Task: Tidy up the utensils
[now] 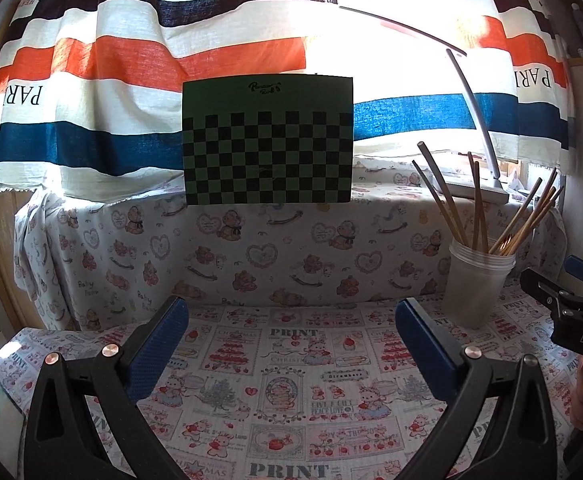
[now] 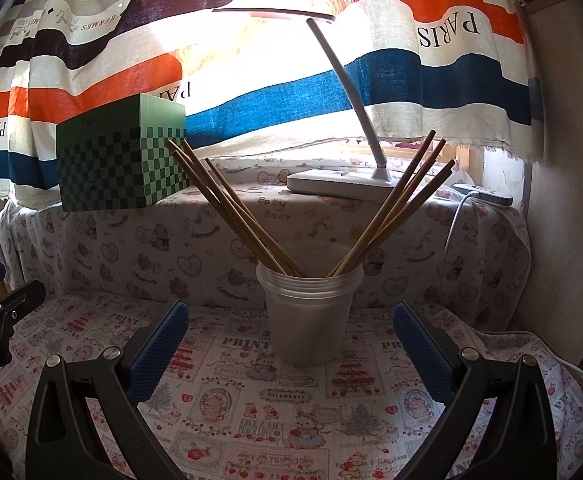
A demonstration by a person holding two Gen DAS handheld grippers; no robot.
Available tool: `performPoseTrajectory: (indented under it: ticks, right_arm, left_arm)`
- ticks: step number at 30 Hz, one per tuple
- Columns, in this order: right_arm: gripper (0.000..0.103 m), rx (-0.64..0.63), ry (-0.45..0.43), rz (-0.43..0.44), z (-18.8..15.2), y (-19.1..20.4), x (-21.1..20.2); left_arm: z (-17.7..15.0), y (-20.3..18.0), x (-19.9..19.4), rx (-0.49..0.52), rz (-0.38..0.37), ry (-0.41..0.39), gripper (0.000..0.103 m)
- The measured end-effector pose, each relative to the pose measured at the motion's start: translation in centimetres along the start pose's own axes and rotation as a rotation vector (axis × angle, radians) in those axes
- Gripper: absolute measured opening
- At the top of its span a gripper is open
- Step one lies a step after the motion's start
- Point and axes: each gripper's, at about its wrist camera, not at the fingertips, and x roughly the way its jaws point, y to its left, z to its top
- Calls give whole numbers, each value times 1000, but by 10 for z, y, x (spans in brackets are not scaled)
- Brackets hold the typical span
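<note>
A translucent plastic cup (image 2: 309,312) stands upright on the printed cloth, holding several wooden chopsticks (image 2: 247,220) that fan out left and right. In the right wrist view my right gripper (image 2: 291,320) is open, its blue pads (image 2: 159,348) wide apart, with the cup just ahead between them and not touched. In the left wrist view the same cup (image 1: 477,284) with its chopsticks (image 1: 477,204) stands at the far right, well beyond my left gripper (image 1: 291,316), which is open over bare cloth. The right gripper's black body (image 1: 571,304) shows at the right edge there.
A green checkered box (image 1: 267,140) sits on the raised ledge behind. A white desk lamp (image 2: 339,180) stands on the ledge behind the cup, with a white cable (image 2: 455,216) and adapter at the right. A striped curtain (image 1: 131,80) hangs at the back.
</note>
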Motion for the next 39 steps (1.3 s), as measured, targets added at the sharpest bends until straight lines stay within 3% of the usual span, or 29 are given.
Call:
performPoseTrajectory:
  ticks: [39]
  right_arm:
    - [103, -6, 2, 9, 0, 1, 0]
  left_arm:
    - [0, 3, 0, -5, 14, 3, 103]
